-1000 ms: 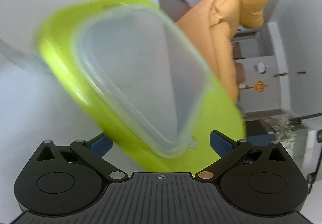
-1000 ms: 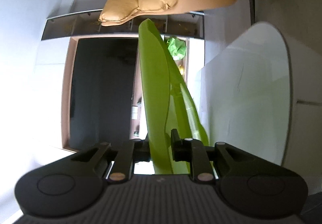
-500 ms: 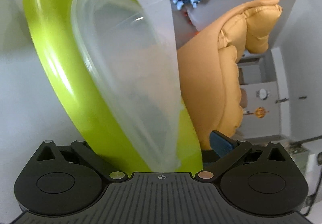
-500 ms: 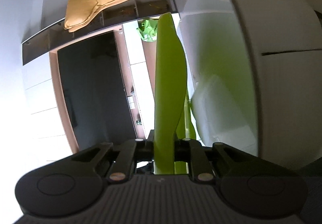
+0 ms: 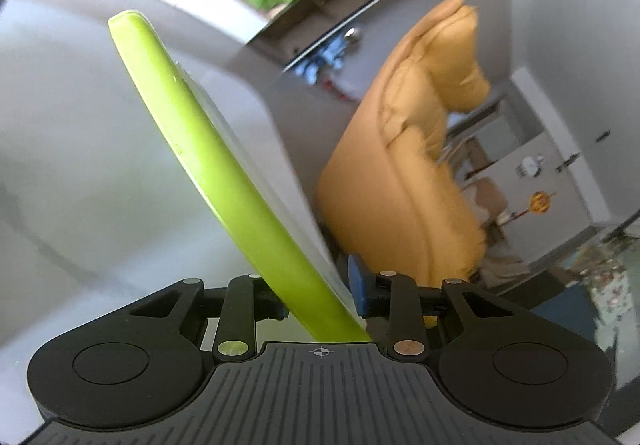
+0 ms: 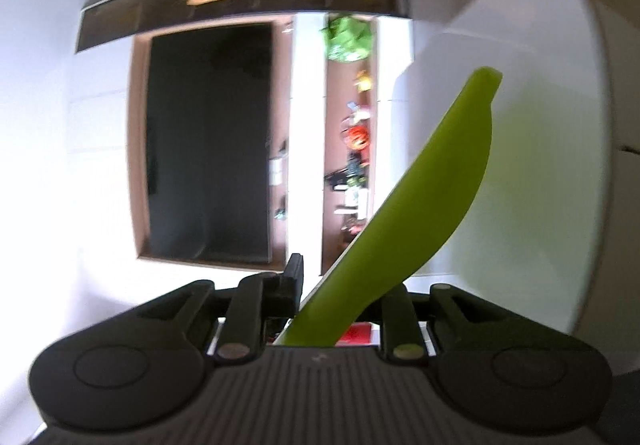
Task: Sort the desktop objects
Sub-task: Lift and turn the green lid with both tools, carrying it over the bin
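Green lid [image 5: 224, 181] on edge between the fingers of the left tool [image 5: 320, 297], partly closed, left finger touching, right blue pad [image 5: 357, 285] just beside. Same lid in the right tool [image 6: 340, 297], leaning right, grip hard to tell. Farther back, orange chair [image 5: 408, 173], white table [image 6: 540, 185].

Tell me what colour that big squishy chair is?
The chair is orange-tan; the left wrist view shows it best.

I read this as a home living room: tan leather sofa [image 5: 404, 165] right of my left fingers, dark TV screen [image 6: 208, 141] and ornament-filled shelves [image 6: 354, 141] beyond my right fingers.
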Tool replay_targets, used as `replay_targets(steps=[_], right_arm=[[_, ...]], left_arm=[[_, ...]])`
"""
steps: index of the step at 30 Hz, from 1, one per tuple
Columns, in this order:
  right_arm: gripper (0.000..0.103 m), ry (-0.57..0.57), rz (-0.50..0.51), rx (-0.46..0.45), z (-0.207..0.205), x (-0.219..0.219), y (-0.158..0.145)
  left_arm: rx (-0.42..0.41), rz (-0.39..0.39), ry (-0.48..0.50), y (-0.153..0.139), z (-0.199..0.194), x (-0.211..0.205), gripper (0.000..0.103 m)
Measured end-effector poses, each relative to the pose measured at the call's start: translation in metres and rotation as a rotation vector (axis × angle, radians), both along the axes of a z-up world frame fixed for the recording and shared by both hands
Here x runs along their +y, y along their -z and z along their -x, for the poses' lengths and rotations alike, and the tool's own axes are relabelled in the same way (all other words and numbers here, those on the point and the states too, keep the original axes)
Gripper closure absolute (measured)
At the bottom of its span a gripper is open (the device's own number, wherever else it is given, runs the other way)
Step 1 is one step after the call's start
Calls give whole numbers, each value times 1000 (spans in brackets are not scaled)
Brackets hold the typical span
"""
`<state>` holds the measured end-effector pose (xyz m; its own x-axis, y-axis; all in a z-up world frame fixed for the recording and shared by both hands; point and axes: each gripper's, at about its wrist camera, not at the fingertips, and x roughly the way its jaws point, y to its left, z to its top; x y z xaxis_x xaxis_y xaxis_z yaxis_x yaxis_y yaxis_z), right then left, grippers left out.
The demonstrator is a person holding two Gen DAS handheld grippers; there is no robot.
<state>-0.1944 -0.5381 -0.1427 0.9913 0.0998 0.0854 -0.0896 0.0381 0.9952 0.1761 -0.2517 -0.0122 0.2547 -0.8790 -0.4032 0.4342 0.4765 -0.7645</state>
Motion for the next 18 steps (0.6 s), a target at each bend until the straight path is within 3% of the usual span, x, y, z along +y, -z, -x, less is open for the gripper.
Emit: replay_targets(steps=[7, 12, 18], right_arm=[[79, -107, 152, -88, -31, 33, -64], [77, -221, 239, -123, -55, 76, -96], [71, -345, 365, -129, -101, 137, -128]], left_arm=[[-156, 33, -135, -53, 26, 85, 68], [-202, 32, -227, -75, 38, 156, 65], [-274, -54, -357, -90, 50, 226, 60]])
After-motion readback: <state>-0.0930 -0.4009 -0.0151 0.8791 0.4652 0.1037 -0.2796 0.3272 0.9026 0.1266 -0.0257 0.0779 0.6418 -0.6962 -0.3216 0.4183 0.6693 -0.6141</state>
